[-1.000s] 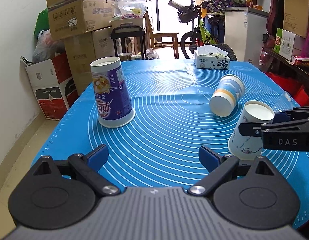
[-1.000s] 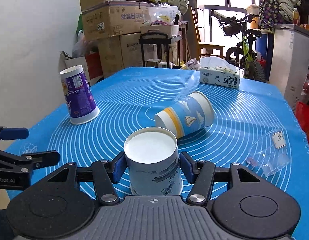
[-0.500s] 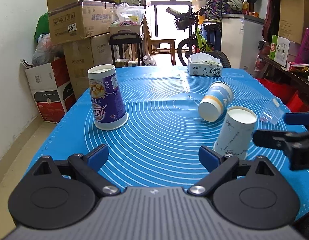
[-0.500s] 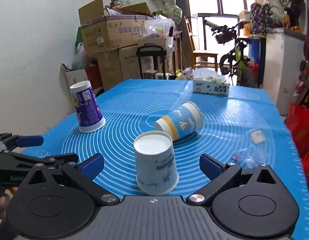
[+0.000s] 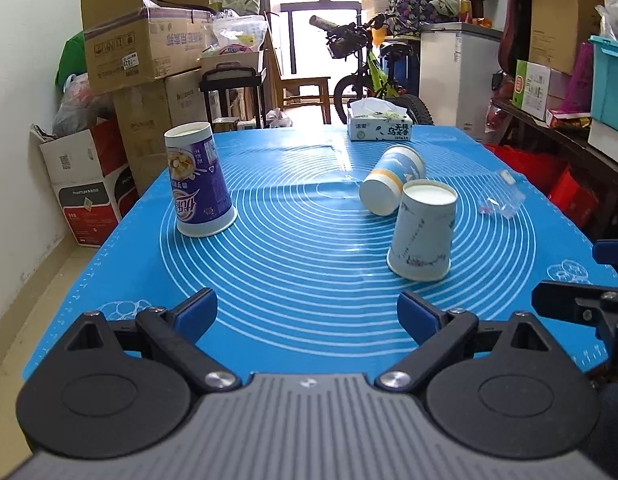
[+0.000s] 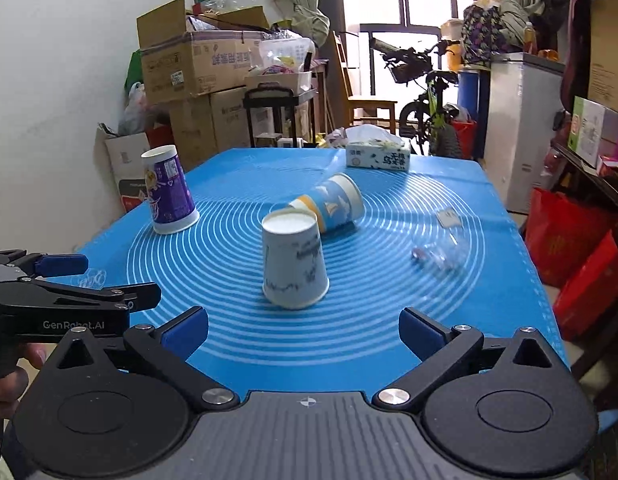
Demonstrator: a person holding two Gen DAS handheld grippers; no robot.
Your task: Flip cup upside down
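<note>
The right gripper (image 6: 303, 328) has its jaws spread wide with nothing between them, hovering over the near edge of the blue mat (image 6: 389, 320). Just ahead of it, apart from both fingers, the pale cup (image 6: 293, 261) stands upside down on the mat, mouth down and flat base up, its long axis close to vertical with a slight lean. The left gripper (image 5: 307, 312) is likewise released and empty, with the same cup (image 5: 423, 232) forward and to its right.

Directly behind the pale cup a blue-and-white cup (image 6: 333, 207) lies on its side, base toward the cameras; the pale cup hides part of it, so whether they touch cannot be told. Well to the left a purple cup (image 6: 167, 196) stands inverted. A tissue box (image 6: 377, 155) sits at the far end of the worktop. A clear plastic wrapper (image 6: 441, 250) on the right is hard to make out.
</note>
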